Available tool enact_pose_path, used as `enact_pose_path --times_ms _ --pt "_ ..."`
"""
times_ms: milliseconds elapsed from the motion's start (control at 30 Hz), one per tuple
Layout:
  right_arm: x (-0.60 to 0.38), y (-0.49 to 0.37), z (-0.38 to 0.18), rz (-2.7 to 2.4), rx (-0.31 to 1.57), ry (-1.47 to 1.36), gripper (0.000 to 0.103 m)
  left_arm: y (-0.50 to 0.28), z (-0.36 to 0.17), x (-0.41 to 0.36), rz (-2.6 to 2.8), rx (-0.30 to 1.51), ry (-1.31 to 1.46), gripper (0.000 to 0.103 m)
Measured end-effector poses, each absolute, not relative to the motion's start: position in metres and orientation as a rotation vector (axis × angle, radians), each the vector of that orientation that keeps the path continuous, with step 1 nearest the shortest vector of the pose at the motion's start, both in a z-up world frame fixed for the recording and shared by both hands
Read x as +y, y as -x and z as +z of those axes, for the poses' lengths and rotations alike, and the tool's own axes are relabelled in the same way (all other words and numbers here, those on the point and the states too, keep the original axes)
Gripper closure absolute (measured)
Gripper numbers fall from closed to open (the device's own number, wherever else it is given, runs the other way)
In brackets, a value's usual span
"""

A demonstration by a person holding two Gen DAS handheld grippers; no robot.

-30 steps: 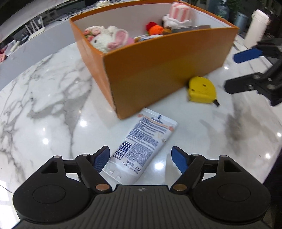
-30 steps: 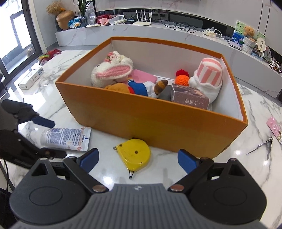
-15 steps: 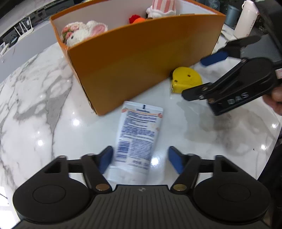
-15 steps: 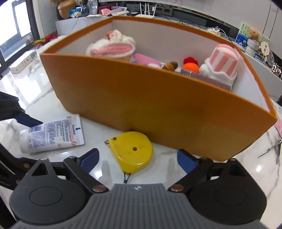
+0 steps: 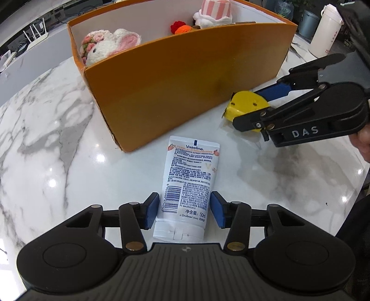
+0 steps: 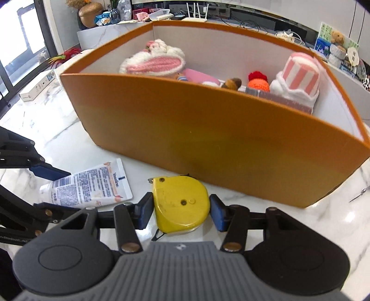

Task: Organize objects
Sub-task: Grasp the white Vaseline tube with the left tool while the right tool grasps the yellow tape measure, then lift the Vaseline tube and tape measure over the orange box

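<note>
The white Vaseline tube (image 5: 188, 185) lies flat on the bench (image 5: 46, 162), its cap end toward the left gripper (image 5: 185, 211) and its flat end just in front of the corner of the orange box (image 5: 185, 76). The blue fingers (image 5: 151, 209) of the left gripper stand on both sides of the tube's lower part, touching it or almost touching; I cannot tell if they press it. To the right, the yellow tape measure (image 6: 181, 203) lies on the bench close to the long wall of the orange box. The right gripper (image 6: 181, 214) has its fingers (image 6: 217, 215) on both sides of the tape measure, very near or in contact with its edges; a firm hold cannot be confirmed. Inside the box there are a knitted rabbit toy (image 6: 155, 61) at the left end, a pink-and-white striped plush (image 6: 300, 78) at the right end, a small orange and red crochet ball (image 6: 258, 82) beside it, and a flat dark carton (image 6: 277, 99) against the near wall. The bench is white marble with grey veins, glossy, with bright light reflections. Behind it a long white counter (image 6: 231, 9) carries a router (image 6: 196, 11), cables and small decorations. A white thermos bottle (image 5: 325, 30) stands beyond the box's right end, and a tall window (image 6: 20, 46) is at the far left.
</note>
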State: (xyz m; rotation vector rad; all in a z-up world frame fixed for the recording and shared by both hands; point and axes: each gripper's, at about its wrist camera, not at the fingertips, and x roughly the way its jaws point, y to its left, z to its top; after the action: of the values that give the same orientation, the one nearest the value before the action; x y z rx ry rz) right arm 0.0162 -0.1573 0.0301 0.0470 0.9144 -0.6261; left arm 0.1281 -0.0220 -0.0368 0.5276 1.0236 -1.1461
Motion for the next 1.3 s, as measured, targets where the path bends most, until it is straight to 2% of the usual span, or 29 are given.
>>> enact_pose_path --times_ms 733,1300 --pt "-0.149 0.009 0.051 -0.634 0.874 -0.056 0.049 -0.126 0.005 -0.004 -1.086 0.948 -0.302 0.051" --pt "-0.128 0.041 0.087 -0.599 0.830 -0.048 0.049 -0.109 0.035 -0.003 -1.141 0.880 -0.299 0.051"
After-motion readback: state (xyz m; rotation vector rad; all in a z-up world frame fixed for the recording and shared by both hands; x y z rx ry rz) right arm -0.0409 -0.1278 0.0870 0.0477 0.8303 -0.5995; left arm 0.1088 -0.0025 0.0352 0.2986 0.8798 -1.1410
